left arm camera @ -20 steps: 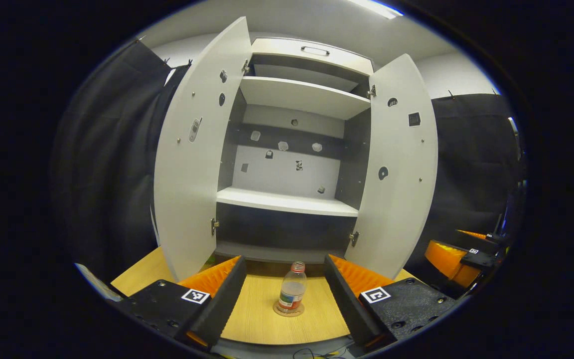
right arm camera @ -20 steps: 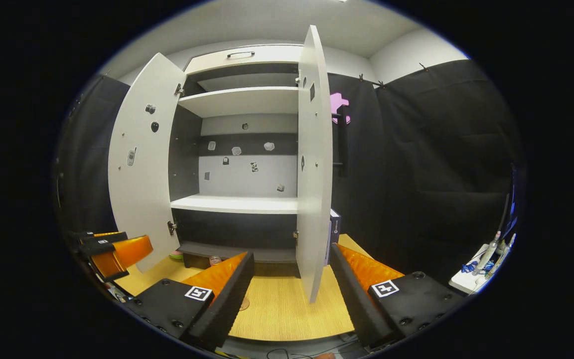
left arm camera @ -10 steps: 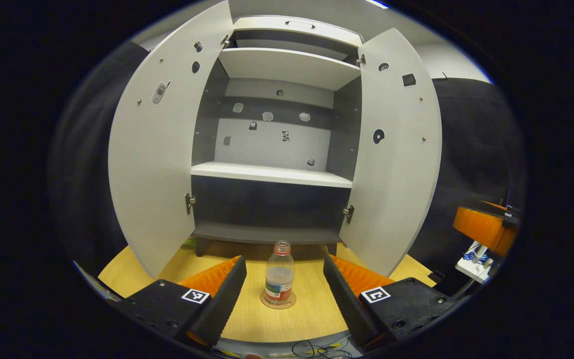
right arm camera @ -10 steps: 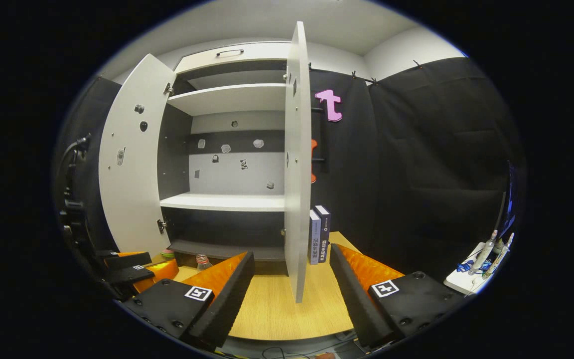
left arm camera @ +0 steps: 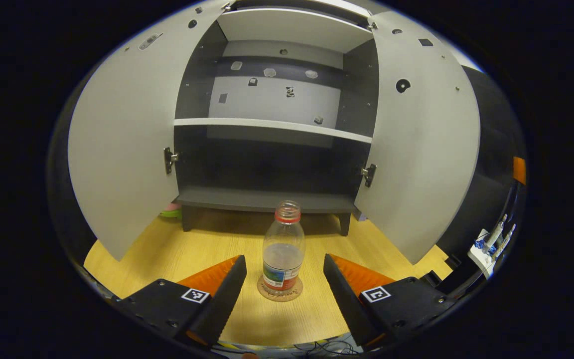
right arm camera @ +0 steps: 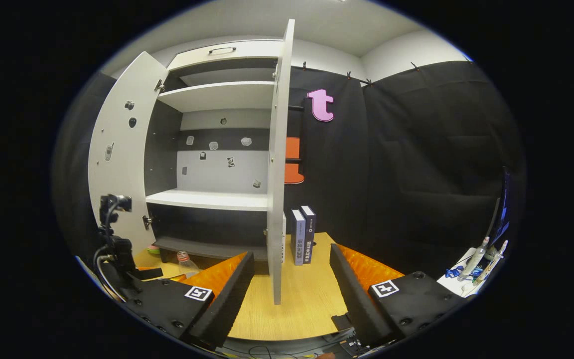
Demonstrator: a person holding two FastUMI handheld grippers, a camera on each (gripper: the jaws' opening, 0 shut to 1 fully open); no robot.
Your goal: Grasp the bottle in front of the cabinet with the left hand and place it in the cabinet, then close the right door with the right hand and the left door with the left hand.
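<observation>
Tongs (left arm camera: 283, 279) low, agape around bottle (left arm camera: 282, 252)

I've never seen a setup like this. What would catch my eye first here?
Probably the tall pale cabinet with both doors flung wide and bare shelves inside. Next, the small clear bottle with a red neck ring, standing upright on a round coaster on the wooden table before the cabinet, straight ahead of the open left gripper.

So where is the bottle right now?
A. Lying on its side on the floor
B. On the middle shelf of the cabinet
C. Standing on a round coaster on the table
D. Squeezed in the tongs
C: the bottle stands upright on a round coaster on the table, between the open left tongs, untouched.
</observation>
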